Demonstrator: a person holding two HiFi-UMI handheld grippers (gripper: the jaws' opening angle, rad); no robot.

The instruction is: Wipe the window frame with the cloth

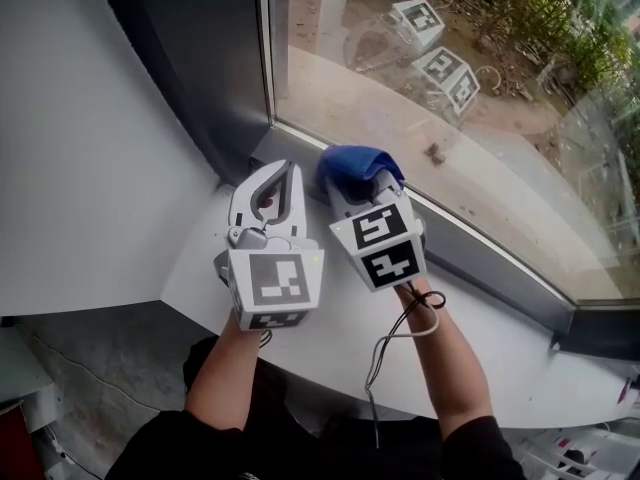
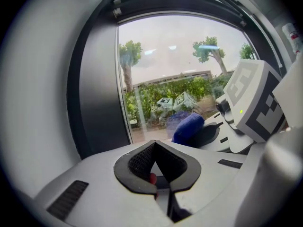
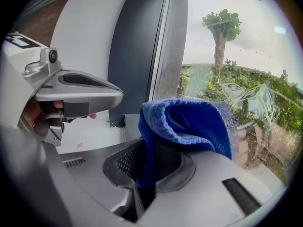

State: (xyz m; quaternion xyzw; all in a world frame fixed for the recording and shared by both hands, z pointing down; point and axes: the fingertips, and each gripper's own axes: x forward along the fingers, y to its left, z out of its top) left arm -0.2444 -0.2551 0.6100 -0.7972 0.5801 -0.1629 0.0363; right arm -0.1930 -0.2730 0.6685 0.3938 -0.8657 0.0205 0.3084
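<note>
My right gripper (image 1: 358,184) is shut on a folded blue cloth (image 1: 356,162), which bulges out over its jaws. The cloth sits low against the dark grey bottom rail of the window frame (image 1: 480,260), near the corner with the upright post (image 1: 215,58). In the right gripper view the cloth (image 3: 189,122) covers the jaw tips of that gripper (image 3: 150,149), with the glass right behind it. My left gripper (image 1: 287,172) rests just left of it over the white sill (image 1: 195,263), shut with nothing between its jaws (image 2: 155,146). The left gripper view shows the cloth (image 2: 188,126) to the right.
The window glass (image 1: 450,88) reflects both marker cubes. A white wall (image 1: 90,148) closes the left side next to the dark post (image 2: 97,89). The sill runs right along the rail, and a cable (image 1: 395,343) hangs from my right gripper.
</note>
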